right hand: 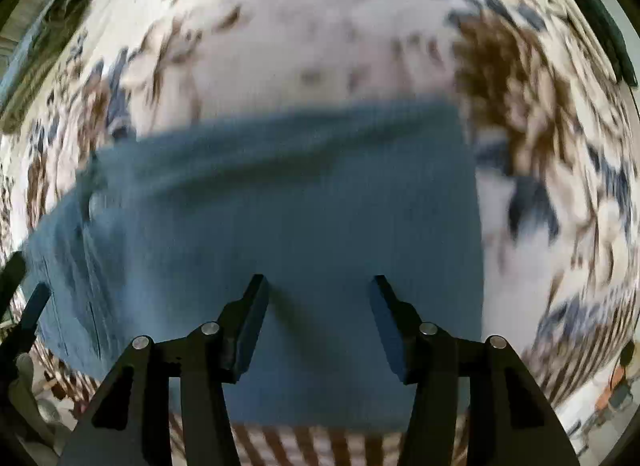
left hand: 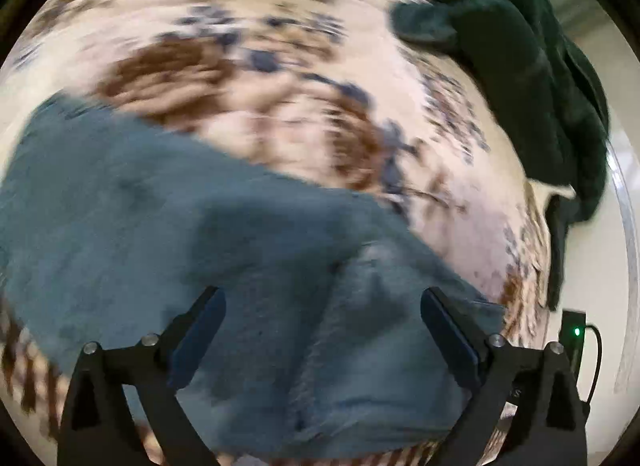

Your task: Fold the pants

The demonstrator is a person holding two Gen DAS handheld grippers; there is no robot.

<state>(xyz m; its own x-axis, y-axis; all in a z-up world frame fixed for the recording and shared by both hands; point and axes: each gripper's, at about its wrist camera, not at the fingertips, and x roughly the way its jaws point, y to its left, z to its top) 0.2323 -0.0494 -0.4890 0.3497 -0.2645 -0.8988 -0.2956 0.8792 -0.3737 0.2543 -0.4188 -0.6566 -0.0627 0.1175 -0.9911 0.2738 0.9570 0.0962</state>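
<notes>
Blue-grey pants (left hand: 168,217) lie folded on a patterned bedcover, filling the lower half of the left wrist view, with a seam running down between the fingers. My left gripper (left hand: 322,298) hangs over them, jaws wide open and nothing pinched. In the right wrist view the same pants (right hand: 280,193) form a broad blue rectangle. My right gripper (right hand: 318,280) points down at the near part of it, jaws apart, and the pads do not press on the cloth. Both views are blurred by motion.
The bedcover (left hand: 280,77) is cream with brown and blue flower shapes. A dark green garment (left hand: 532,77) is heaped at its right edge. A small black device with a green light (left hand: 574,332) and a cable sits beyond that edge. The other gripper's finger (right hand: 34,306) shows at the left.
</notes>
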